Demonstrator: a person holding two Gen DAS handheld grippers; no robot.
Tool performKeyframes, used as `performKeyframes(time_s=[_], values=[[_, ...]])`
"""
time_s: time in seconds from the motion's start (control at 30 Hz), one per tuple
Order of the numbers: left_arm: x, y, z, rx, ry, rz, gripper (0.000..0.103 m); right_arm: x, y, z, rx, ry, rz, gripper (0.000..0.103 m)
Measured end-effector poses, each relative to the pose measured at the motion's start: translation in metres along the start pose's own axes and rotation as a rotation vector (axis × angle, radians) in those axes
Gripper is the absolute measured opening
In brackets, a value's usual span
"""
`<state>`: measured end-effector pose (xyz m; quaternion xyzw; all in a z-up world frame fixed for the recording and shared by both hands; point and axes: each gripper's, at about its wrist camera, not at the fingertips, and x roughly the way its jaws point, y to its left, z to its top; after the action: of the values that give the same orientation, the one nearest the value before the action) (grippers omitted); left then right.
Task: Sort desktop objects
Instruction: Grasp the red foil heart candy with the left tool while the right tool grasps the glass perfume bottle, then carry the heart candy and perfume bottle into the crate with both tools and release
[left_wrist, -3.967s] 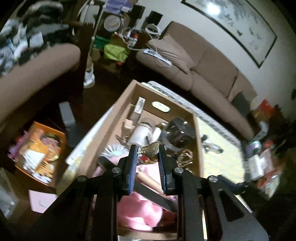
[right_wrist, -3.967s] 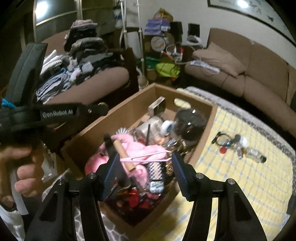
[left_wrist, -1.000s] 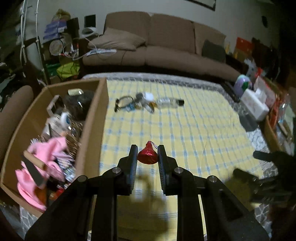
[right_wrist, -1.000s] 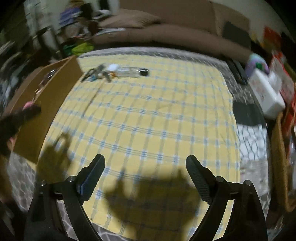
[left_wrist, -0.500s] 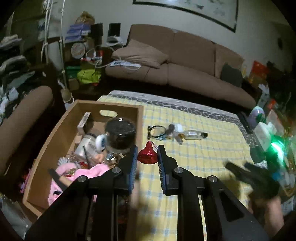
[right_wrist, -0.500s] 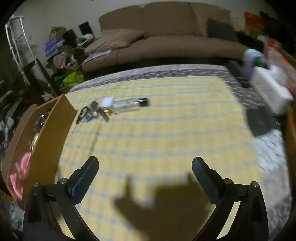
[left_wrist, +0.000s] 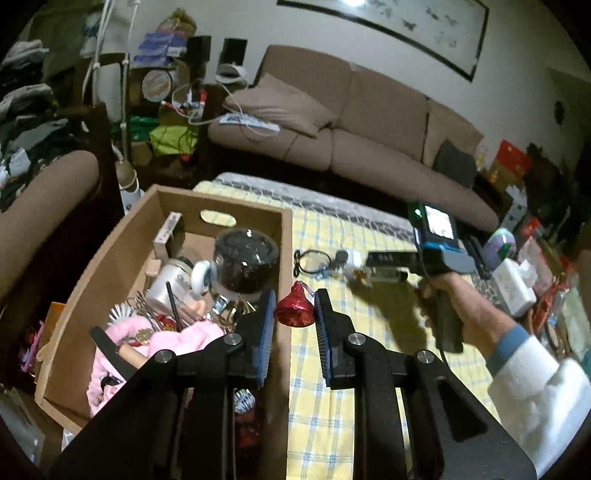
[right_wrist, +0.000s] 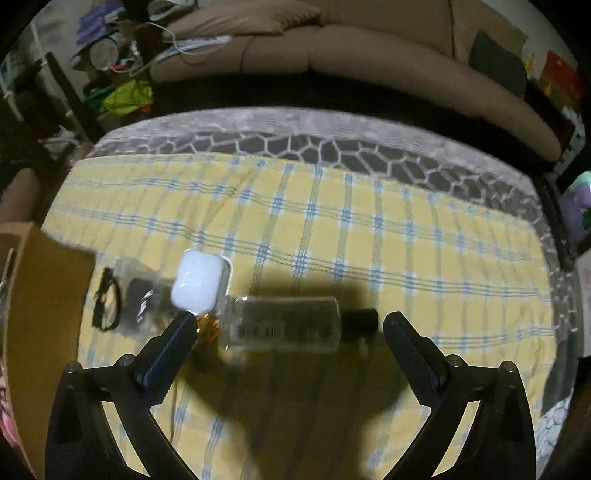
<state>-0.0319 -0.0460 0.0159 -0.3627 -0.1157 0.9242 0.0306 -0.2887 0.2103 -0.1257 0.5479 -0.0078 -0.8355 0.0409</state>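
While our left tongs (left_wrist: 294, 314) grip a red foil chocolate (left_wrist: 294, 309) over the cardboard box's (left_wrist: 122, 236) right edge, our right tongs (right_wrist: 286, 325) gape wide above the clear bottle (right_wrist: 284, 325) on the checked cloth (right_wrist: 406, 240).

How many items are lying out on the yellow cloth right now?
5, in one row beside the box: black loop, dark item, white case, gold item and clear bottle. More may be hidden.

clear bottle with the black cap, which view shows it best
The right wrist view: the clear bottle lies on its side, whole and close, between the open right gripper's fingers. In the left wrist view it is small, far off and partly hidden behind the right gripper.
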Motion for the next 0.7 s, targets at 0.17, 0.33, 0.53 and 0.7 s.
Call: performKeyframes(time_s=[0.17, 0.33, 0.53, 0.7], values=[[0.002, -0.004, -0.001, 0.006, 0.009, 0.013, 0.020, 0.010, 0.003, -0.003, -0.013, -0.009, -0.078, 0.103], [0.003, -0.006, -0.002, 0.005, 0.022, 0.004, 0.020, 0.014, 0.004, -0.015, -0.096, 0.078, -0.065, 0.082], [-0.001, -0.007, -0.001, 0.004, 0.012, -0.008, 0.020, -0.018, -0.022, -0.052, -0.101, 0.033, -0.039, 0.082], [-0.007, -0.015, -0.002, 0.020, -0.003, -0.026, 0.020, -0.091, -0.030, -0.109, -0.149, -0.108, -0.028, 0.082]])
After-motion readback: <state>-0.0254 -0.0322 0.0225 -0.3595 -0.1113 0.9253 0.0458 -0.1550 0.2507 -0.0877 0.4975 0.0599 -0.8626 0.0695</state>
